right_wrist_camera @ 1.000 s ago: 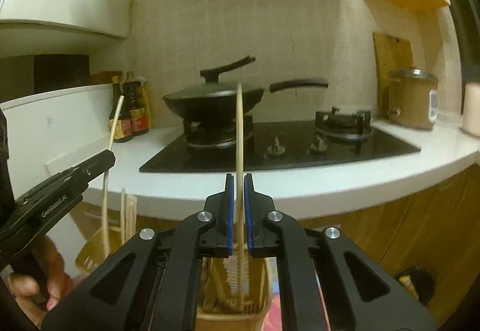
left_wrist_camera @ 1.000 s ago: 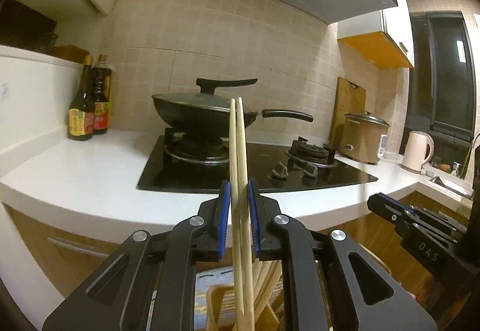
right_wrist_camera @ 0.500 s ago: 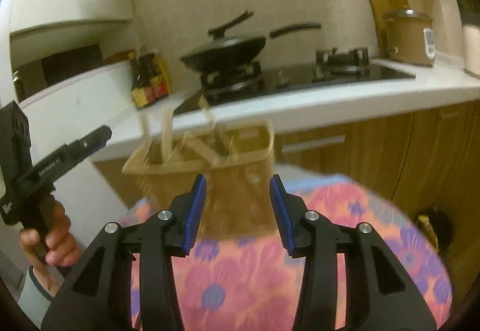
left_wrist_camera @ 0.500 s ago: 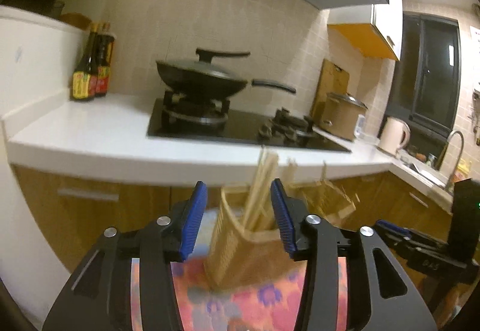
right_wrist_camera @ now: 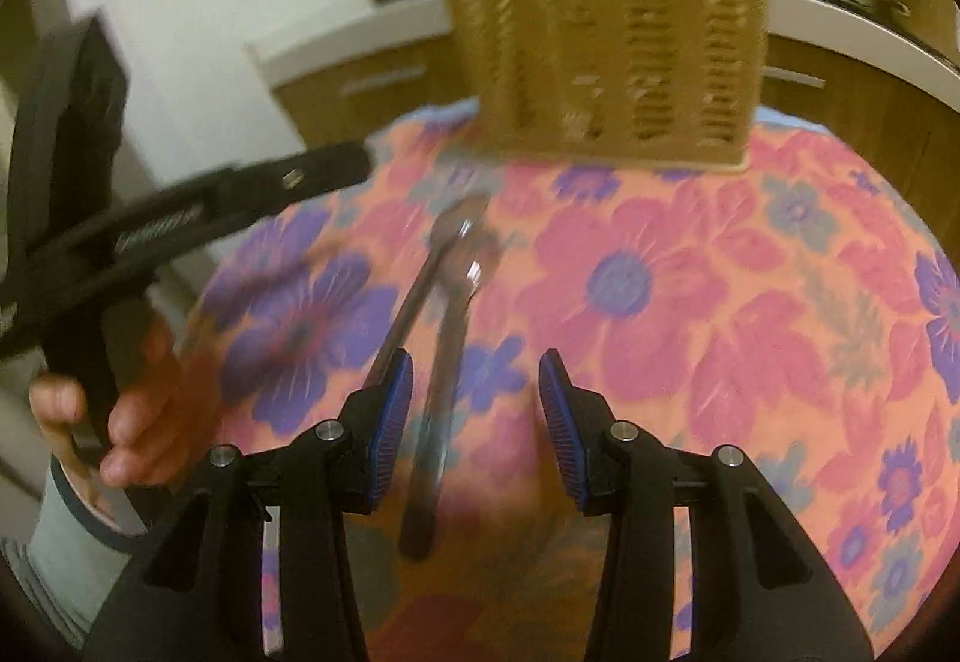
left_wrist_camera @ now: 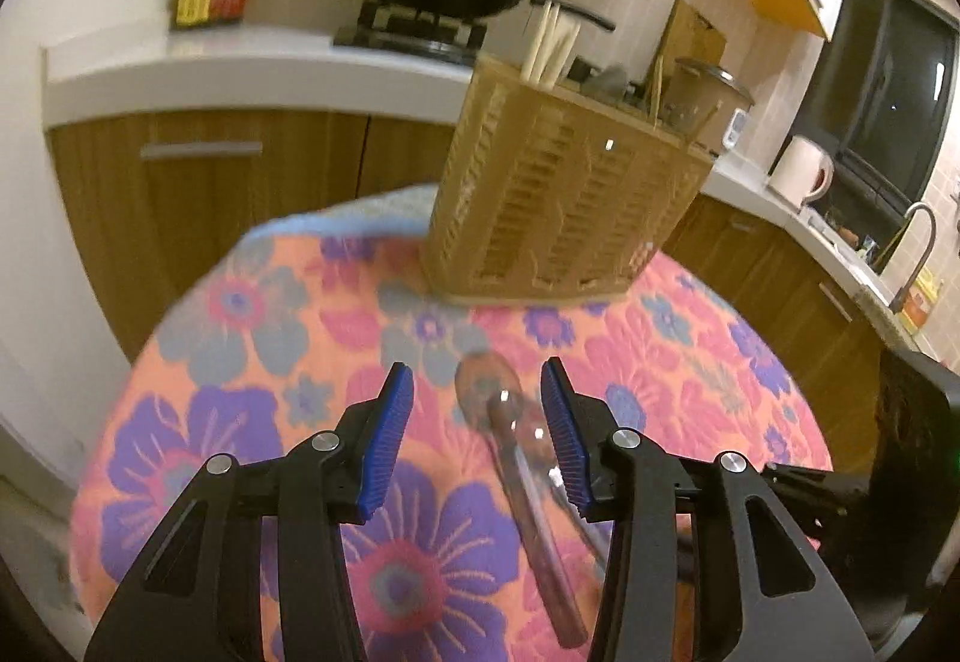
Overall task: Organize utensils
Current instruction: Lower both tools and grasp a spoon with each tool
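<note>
Both tongs empty and spread over the spoons, chopsticks now in the basket

A second ago the left tongs (left_wrist_camera: 477, 422) clamped two chopsticks and the right tongs (right_wrist_camera: 476, 410) one; now both stand apart, tipped down at the flowered cloth (left_wrist_camera: 252, 338); the chopsticks (left_wrist_camera: 549, 41) stand in the slatted basket (left_wrist_camera: 564, 206) at the far edge; what look like two spoons (right_wrist_camera: 441, 314), blurred, lie between the right tongs; in the left view they sit just inside the right-hand finger.

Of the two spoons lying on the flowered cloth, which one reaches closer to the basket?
The left spoon: its bowl lies nearer the basket than the right spoon, whose bowl stops short beside it.
</note>
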A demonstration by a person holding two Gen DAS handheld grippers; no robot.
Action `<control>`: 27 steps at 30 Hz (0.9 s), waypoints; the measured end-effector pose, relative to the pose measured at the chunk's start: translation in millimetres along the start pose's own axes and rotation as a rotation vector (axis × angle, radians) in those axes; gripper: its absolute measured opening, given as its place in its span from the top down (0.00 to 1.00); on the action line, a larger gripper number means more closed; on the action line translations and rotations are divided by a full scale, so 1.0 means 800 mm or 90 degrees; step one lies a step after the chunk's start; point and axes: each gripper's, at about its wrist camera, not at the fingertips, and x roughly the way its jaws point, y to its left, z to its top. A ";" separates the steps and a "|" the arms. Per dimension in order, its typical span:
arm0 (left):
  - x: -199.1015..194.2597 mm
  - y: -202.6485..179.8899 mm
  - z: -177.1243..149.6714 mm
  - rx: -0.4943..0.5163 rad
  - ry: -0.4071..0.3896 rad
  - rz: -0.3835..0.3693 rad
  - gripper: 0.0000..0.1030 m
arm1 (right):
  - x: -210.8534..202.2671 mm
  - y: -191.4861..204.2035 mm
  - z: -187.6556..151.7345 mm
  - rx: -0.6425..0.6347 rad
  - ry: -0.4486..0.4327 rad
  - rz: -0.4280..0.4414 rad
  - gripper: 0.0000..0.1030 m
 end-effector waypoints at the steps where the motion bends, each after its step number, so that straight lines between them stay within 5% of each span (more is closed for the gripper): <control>1: 0.003 0.000 -0.002 -0.002 0.006 0.002 0.59 | 0.002 0.006 -0.005 -0.015 0.012 0.003 0.61; 6: 0.019 0.000 -0.010 -0.006 0.033 0.019 0.61 | 0.015 0.027 -0.017 -0.068 0.044 -0.031 0.68; 11: 0.022 -0.004 -0.012 0.000 0.045 0.026 0.61 | 0.016 0.031 -0.023 -0.094 0.035 -0.070 0.91; 20: 0.048 -0.023 -0.019 0.043 0.123 0.022 0.59 | -0.010 -0.007 -0.027 -0.024 0.021 -0.077 0.94; 27: 0.069 -0.065 -0.025 0.144 0.156 0.134 0.58 | -0.029 -0.043 -0.032 0.021 0.030 -0.104 0.94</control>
